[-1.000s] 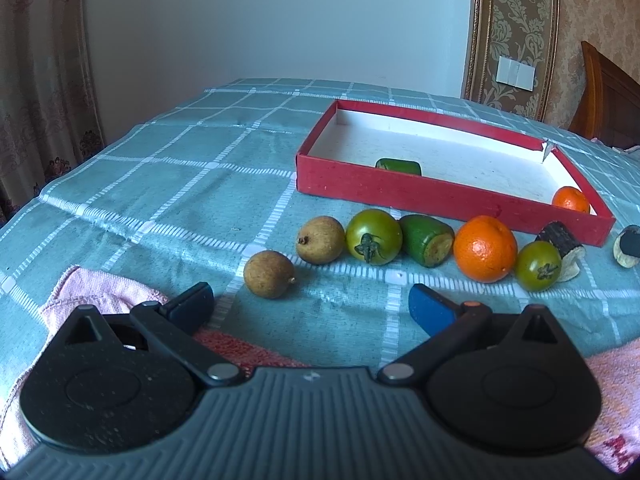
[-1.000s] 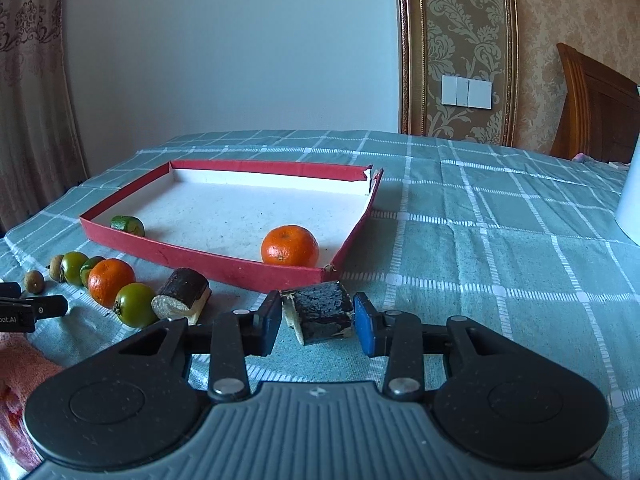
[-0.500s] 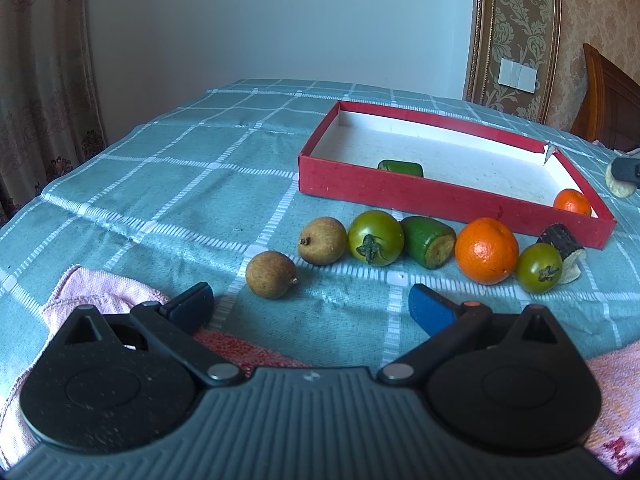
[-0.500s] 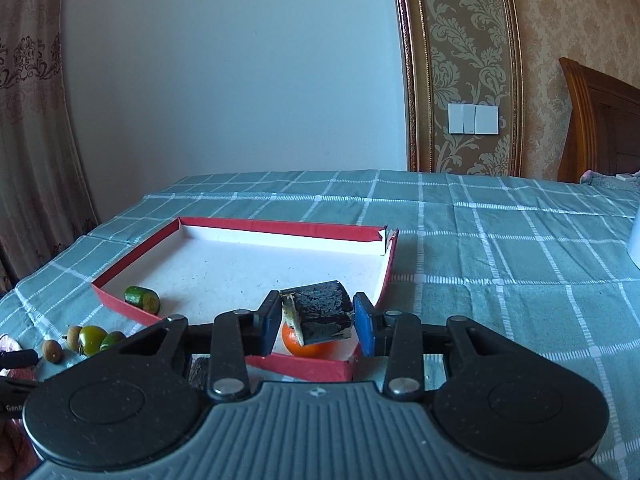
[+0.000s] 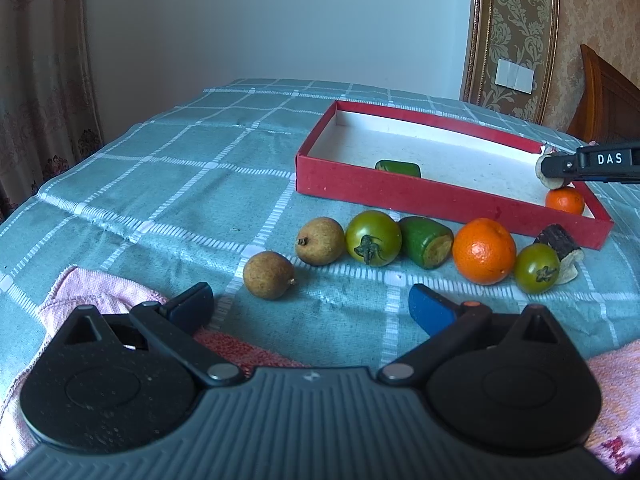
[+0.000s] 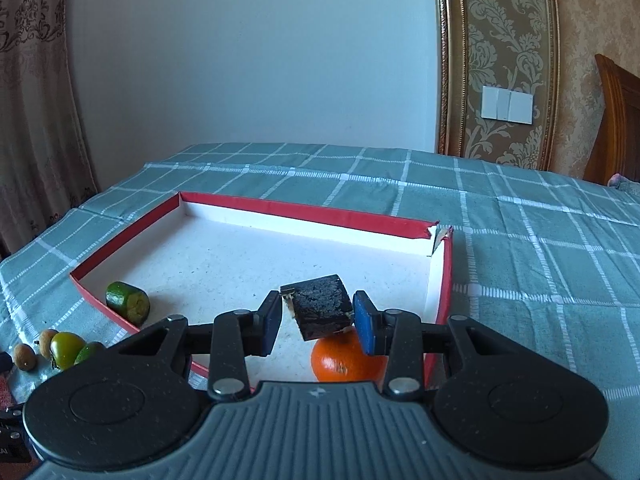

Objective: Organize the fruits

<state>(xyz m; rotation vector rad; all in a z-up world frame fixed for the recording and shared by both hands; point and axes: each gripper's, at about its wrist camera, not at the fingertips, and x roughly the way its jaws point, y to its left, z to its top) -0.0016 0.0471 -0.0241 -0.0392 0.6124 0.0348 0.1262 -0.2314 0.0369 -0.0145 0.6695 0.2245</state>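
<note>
My right gripper [image 6: 318, 317] is shut on a dark-skinned chunk with a pale cut face [image 6: 319, 311]. It hangs over the near right corner of the red box [image 6: 312, 211], just above a small orange [image 6: 344, 362] lying inside. A green cut piece [image 6: 128, 302] lies in the box's left corner. In the left wrist view my left gripper [image 5: 312, 308] stands open and holds nothing. Beyond it a row lies on the cloth: two brown fruits [image 5: 269, 275], a green tomato [image 5: 373, 238], a green cut piece [image 5: 426, 242], a big orange [image 5: 484, 251], a small green tomato [image 5: 537, 268] and another dark chunk [image 5: 562, 246].
A pink towel [image 5: 100, 300] lies under my left gripper at the table's near edge. The table carries a green checked cloth [image 5: 180, 184]. A wooden chair back [image 5: 612, 96] stands at the far right and a curtain [image 5: 40, 80] hangs at the left.
My right gripper has carried the dark chunk from the cloth in front of the box to over the box's corner, above the small orange. The left gripper and the fruit row have stayed put.
</note>
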